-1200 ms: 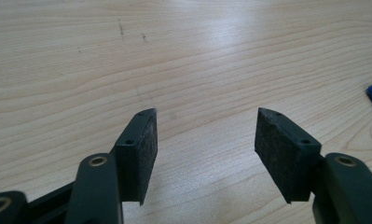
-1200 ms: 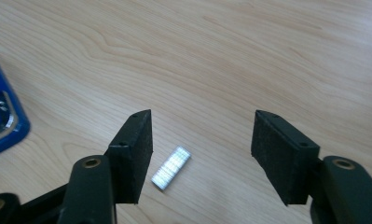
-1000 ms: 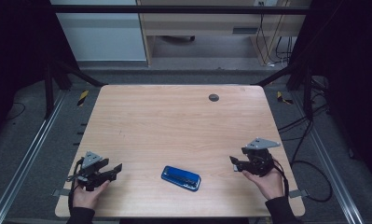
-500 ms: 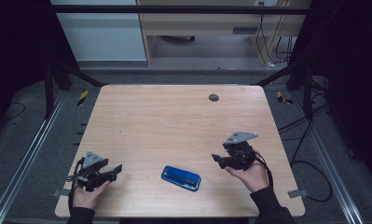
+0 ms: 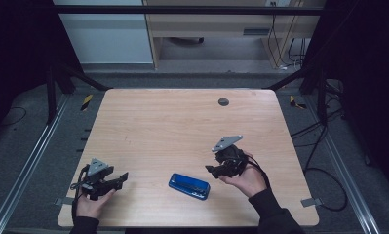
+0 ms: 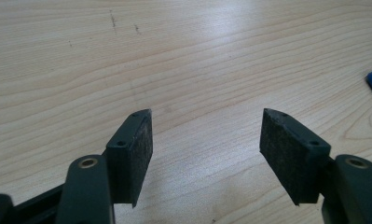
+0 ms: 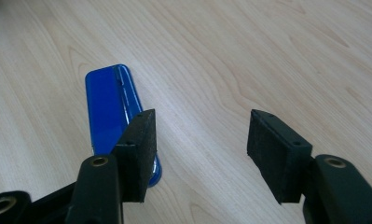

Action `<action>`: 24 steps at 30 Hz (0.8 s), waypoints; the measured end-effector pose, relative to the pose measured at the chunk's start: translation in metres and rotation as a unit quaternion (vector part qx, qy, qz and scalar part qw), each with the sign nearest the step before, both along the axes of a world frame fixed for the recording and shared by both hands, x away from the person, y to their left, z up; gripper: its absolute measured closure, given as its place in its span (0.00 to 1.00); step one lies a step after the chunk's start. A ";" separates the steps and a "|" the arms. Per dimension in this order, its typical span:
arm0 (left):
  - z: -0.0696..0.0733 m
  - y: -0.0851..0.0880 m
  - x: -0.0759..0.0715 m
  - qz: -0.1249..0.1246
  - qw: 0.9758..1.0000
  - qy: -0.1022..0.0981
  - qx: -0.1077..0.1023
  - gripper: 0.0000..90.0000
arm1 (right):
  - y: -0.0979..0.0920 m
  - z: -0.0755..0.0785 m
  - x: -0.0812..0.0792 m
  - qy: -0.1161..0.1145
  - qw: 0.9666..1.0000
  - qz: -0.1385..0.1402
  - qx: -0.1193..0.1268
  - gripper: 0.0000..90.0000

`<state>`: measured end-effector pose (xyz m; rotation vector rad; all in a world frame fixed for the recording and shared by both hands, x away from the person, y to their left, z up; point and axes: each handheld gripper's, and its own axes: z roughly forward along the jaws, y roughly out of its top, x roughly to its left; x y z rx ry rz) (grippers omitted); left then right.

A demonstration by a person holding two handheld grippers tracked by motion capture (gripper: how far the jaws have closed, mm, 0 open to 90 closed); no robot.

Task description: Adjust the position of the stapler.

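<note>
Blue case (image 5: 189, 185): flat on the table (image 5: 158, 126), just beside right gripper's tips, partly behind its left jaw in right gripper view (image 7: 111, 112).
Right gripper (image 5: 212, 169): jaws spread, empty.
Left gripper (image 5: 123, 178): jaws spread, empty, well apart from the case.

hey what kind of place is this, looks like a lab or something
Likely a lab recording station: a bare wooden table inside a dark frame, cables trailing on grey carpet, and a person holding two grippers beside a blue case.

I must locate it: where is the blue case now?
High view: the blue case lies flat near the table's front edge, just left of the right tool.
</note>
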<state>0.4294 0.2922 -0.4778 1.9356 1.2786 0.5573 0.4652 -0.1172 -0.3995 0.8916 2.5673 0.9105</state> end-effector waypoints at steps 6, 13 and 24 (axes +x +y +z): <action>0.000 0.000 0.000 0.000 1.000 0.003 0.002 0.38 | 0.016 -0.002 0.002 0.019 0.999 0.033 -0.014 0.48; 0.000 0.000 0.000 0.001 1.000 0.002 0.003 0.38 | 0.031 -0.004 0.002 0.040 0.997 0.058 -0.030 0.50; 0.000 -0.001 0.001 -0.004 1.000 0.003 0.007 0.38 | 0.050 -0.011 0.004 0.077 0.992 0.091 -0.051 0.55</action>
